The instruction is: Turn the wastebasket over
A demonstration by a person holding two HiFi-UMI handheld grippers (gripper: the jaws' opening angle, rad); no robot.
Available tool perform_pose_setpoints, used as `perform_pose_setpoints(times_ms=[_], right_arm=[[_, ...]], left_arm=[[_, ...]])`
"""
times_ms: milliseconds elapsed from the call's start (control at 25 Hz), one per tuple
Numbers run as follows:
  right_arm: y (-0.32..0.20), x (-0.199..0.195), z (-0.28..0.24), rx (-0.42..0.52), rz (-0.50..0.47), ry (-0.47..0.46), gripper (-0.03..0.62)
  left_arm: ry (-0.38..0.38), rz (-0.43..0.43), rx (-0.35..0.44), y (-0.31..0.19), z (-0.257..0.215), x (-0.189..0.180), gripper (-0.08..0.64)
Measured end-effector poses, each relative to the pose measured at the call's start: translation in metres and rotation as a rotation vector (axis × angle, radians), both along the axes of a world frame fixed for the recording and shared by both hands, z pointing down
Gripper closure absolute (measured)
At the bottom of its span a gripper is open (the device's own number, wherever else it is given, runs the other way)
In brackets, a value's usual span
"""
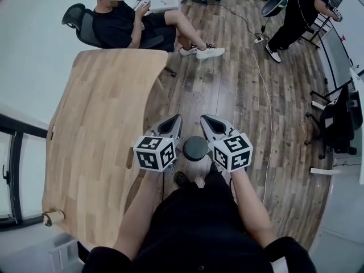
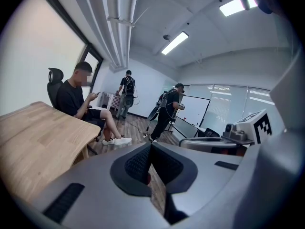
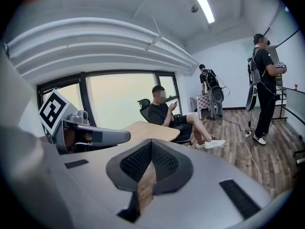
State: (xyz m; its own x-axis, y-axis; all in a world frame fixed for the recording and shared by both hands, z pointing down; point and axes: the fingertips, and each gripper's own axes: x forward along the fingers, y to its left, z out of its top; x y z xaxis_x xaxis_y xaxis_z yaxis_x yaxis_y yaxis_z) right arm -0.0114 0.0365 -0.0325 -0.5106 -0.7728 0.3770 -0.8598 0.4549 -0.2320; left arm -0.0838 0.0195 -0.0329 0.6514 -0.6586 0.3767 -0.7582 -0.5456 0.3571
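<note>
Plank flooring [image 1: 239, 84] beside a pale, curved wooden counter [image 1: 96, 129]: a round, dark-topped wastebasket [image 1: 195, 148] sits between the left gripper [image 1: 173, 121] and right gripper [image 1: 207, 121], both closed and empty.

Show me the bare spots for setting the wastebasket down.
Wooden table: bare from the seated person's end to the small roll at its near corner. Floor ahead: open up to the white cable. Crowded: wastebasket between left gripper and right gripper.

a wastebasket [image 1: 195, 148] is sitting on the floor between the left gripper [image 1: 173, 121] and the right gripper [image 1: 206, 121]; a table [image 1: 96, 141] is standing to its left, a seated person [image 1: 122, 23] sitting behind that.
</note>
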Motion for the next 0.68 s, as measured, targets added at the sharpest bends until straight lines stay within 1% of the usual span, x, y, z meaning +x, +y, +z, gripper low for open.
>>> perform_pose_setpoints(times_ms=[120, 440, 680], right_arm=[[0.0018, 0.0057, -0.0014, 0.011, 0.003, 0.024, 0.56], [0.0043, 0.0091, -0.0021, 0.017, 0.0, 0.041, 0.56], [0.0016, 0.0106, -0.0021, 0.013, 0.004, 0.035, 0.56]], left_arm=[[0.003, 0.002, 0.002, 0.0024, -0.0002, 0.002, 0.545], [0.002, 0.0, -0.006, 0.0056, 0.0022, 0.0031, 0.545], [0.005, 0.003, -0.004, 0.0016, 0.0015, 0.0025, 0.545]])
